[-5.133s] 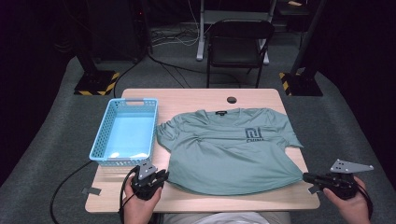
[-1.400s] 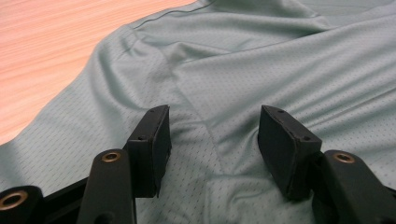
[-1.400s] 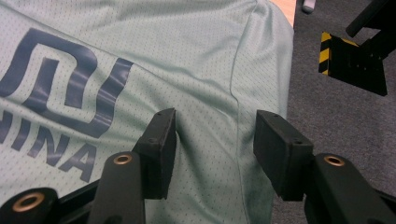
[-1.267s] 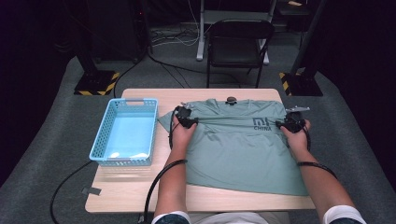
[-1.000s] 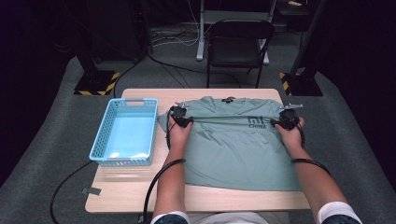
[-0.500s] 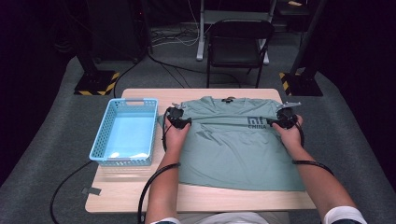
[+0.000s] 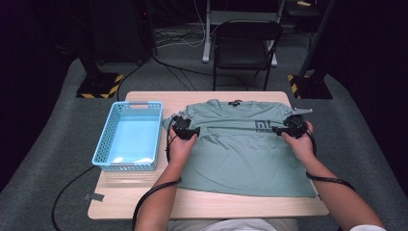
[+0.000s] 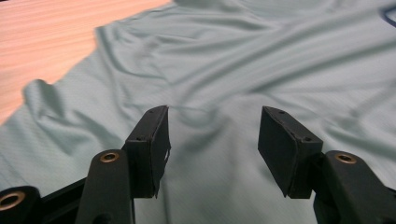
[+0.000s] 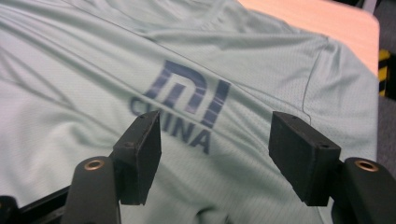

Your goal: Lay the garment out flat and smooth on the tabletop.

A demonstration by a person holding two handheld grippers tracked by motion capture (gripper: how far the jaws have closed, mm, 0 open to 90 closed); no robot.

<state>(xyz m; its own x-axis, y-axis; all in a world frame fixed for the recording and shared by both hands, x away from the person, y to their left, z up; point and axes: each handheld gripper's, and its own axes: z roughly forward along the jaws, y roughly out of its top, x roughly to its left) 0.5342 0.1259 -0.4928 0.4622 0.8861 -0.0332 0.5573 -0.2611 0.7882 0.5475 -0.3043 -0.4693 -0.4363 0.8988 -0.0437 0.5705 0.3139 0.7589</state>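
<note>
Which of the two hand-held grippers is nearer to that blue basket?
The left. The left hand-held gripper sits on the shirt just beside the blue basket; the right hand-held gripper is across the shirt at its far side.

You are working in a lab or studio set-up: a lone wooden table (image 7: 159, 202) stands on grey carpet (image 7: 53, 159), ringed by dark surroundings, stands with yellow-black hazard-striped bases (image 7: 98, 86), loose floor cables (image 7: 180, 72) and a black folding chair (image 7: 246, 45).
</note>
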